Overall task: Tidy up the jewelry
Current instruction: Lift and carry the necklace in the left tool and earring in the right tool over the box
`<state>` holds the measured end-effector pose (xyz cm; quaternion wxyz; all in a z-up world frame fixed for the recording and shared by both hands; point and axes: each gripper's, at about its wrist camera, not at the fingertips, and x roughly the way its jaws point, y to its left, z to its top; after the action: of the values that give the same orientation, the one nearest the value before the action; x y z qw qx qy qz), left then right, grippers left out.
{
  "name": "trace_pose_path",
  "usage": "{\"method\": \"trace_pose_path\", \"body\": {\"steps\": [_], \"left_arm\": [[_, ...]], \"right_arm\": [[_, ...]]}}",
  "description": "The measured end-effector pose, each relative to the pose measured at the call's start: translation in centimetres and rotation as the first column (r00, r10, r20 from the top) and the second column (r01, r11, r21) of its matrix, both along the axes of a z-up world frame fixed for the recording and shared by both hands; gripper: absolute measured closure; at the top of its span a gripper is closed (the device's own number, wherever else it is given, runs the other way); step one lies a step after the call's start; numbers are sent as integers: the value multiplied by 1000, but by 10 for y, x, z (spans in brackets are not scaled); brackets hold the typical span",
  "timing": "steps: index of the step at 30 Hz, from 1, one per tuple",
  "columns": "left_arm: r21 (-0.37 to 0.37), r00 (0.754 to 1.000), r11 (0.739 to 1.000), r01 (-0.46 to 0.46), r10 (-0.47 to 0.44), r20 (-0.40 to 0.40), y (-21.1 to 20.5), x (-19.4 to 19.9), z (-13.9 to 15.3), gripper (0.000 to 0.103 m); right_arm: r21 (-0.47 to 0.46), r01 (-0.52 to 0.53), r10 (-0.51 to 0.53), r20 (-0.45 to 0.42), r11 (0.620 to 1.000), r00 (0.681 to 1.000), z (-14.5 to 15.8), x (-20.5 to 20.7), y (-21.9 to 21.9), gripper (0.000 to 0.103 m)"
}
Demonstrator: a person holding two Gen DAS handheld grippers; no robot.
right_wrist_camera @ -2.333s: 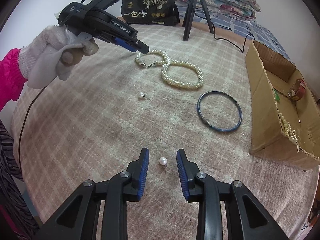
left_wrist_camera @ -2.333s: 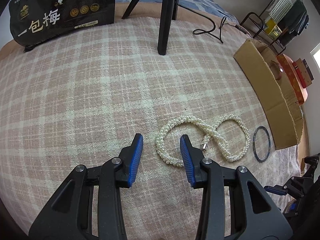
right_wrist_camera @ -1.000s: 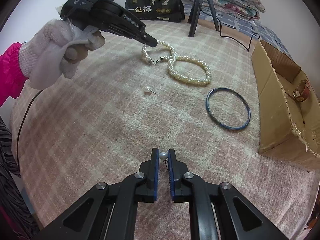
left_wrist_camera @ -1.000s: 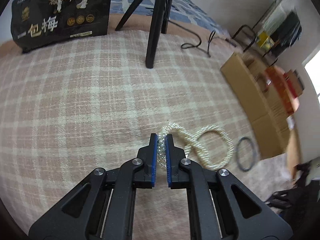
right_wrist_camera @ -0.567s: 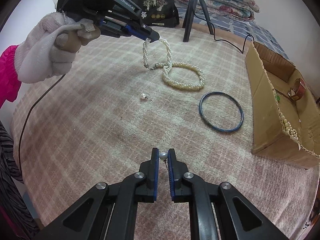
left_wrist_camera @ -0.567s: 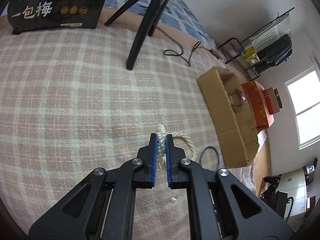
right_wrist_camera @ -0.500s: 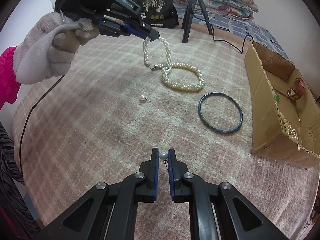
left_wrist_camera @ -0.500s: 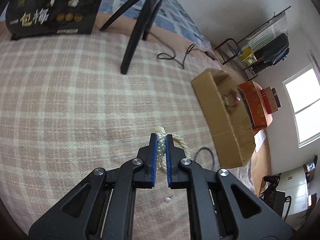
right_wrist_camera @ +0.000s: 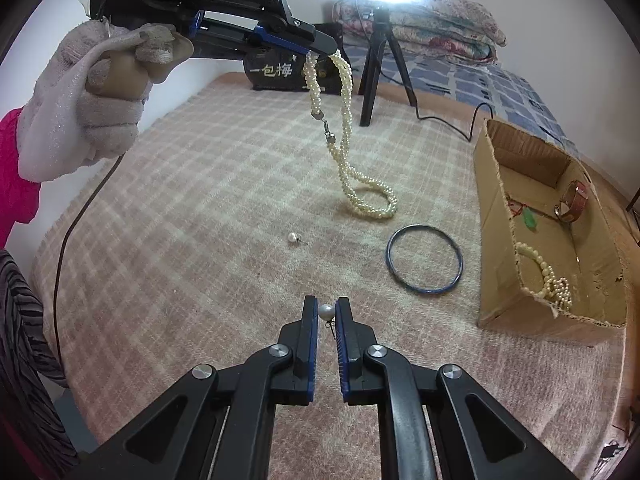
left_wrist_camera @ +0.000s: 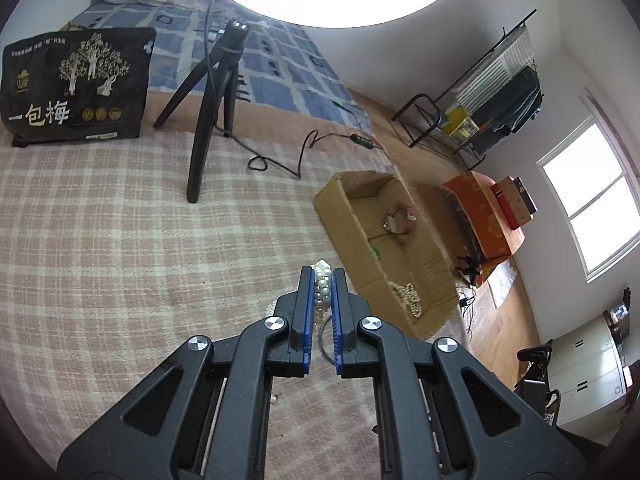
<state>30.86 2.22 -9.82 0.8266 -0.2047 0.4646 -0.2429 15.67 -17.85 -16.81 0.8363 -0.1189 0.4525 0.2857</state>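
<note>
The left gripper (right_wrist_camera: 326,49) clamps the pearl necklace (right_wrist_camera: 344,136), its lower loop resting mid-blanket (right_wrist_camera: 192,208); the right gripper (right_wrist_camera: 326,312) pinches a pearl earring (right_wrist_camera: 326,312).

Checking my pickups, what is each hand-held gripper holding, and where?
Left hand-held gripper: white twisted pearl necklace, pinched near its clasp end. Right hand-held gripper: small white pearl stud earring, by the pearl.

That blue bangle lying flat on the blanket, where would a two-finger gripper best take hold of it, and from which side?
Probably from above, pinching the rim. The bangle is a thin hoop lying flat on the blanket, so one finger would go inside the ring and one outside. The near or left arc looks best: the box stands close on its right. Both grippers are full for now.
</note>
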Motion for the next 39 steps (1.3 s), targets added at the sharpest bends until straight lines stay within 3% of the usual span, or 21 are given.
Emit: {"method": "trace_pose_path", "body": {"steps": [5, 20, 39], "left_arm": [[-32, 1000, 999, -10, 11, 26, -1, -2, 20, 97], [-15, 993, 1000, 12, -10, 116, -22, -2, 71, 97], [35, 973, 997, 71, -77, 219, -105, 29, 126, 97]], "right_arm": [[32, 16, -17, 26, 999, 1000, 16, 1, -7, 97], [116, 76, -89, 107, 990, 990, 63, 11, -34, 97], [174, 206, -234, 161, 963, 959, 95, 36, -100, 97]]}}
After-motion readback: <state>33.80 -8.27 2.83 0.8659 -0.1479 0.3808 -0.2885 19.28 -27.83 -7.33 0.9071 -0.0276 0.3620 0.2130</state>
